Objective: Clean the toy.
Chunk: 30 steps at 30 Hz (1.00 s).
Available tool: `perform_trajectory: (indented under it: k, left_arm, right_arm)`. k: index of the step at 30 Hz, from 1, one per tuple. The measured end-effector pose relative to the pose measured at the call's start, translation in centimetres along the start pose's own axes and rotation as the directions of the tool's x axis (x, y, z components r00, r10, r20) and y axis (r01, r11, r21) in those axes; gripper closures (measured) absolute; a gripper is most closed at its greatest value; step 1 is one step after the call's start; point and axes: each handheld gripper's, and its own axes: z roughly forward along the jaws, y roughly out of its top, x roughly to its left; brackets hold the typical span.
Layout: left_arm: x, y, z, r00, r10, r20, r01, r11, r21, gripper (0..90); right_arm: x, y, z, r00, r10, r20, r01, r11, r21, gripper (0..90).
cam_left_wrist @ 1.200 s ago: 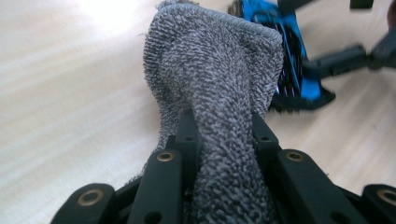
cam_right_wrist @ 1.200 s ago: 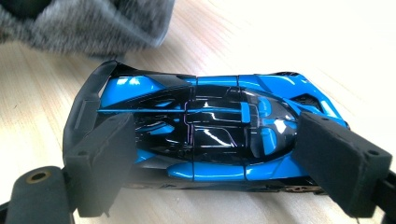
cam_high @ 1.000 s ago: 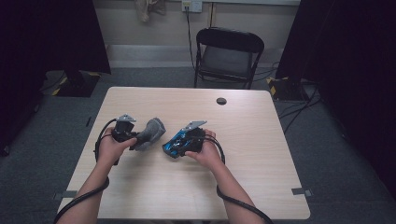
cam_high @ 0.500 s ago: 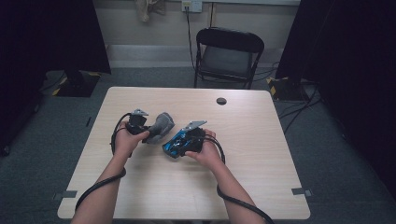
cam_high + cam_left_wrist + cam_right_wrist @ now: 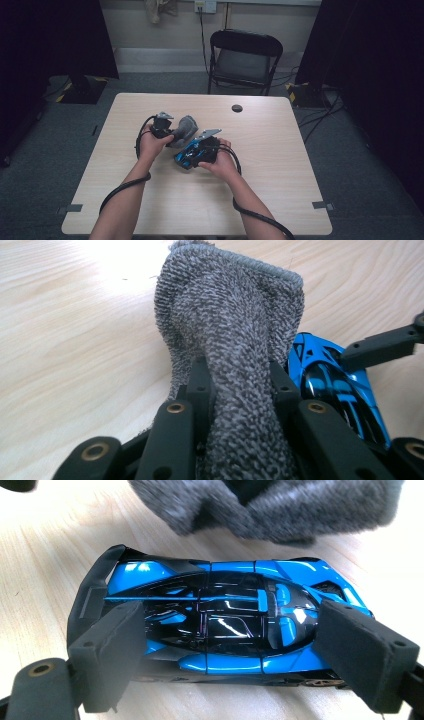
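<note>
Left gripper (image 5: 172,135) clamps grey cloth (image 5: 184,129), at ten o'clock of blue toy car (image 5: 189,154); right gripper (image 5: 192,152) grips car lengthwise.

surface: light wooden table (image 5: 280,190) | on it: blue toy car (image 5: 220,625); small black disc (image 5: 237,108)

Black folding chair (image 5: 244,60) behind table (image 5: 280,200); grey carpet (image 5: 370,190).

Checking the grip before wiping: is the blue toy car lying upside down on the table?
No, the blue toy car sits roof up between the right gripper pads.
</note>
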Motion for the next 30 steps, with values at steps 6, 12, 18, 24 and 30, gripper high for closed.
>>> perform_trajectory:
  k: [6,12,18,24,30]
  left_arm:
    - [-0.4,0.0,1.7,0.9999,0.012,-0.003,-0.012,0.9998,0.014,70.5]
    - [-0.6,-0.6,2.6,0.9999,-0.009,0.015,0.008,0.9996,0.025,70.2]
    - [-0.5,-0.9,2.5,0.9997,-0.012,0.022,0.012,0.9997,0.022,70.3]
    - [-0.5,-1.0,2.4,0.9994,-0.014,0.030,0.013,0.9994,0.031,70.5]
    - [-0.6,-1.0,2.1,0.9992,-0.007,0.040,0.006,0.9991,0.043,70.8]
  right_arm:
    - [0.0,0.1,0.0,1.0000,0.001,-0.001,0.000,1.000,0.008,12.9]
    - [0.0,0.1,0.0,1.0000,0.000,-0.001,0.000,1.000,0.007,13.0]
    - [0.0,0.1,0.0,1.0000,0.000,-0.001,0.000,1.000,0.009,13.0]
    - [0.0,0.2,0.0,1.0000,0.000,-0.001,0.000,1.000,0.011,13.0]
    - [0.0,0.2,0.0,1.0000,-0.002,-0.002,0.002,1.000,0.012,12.9]
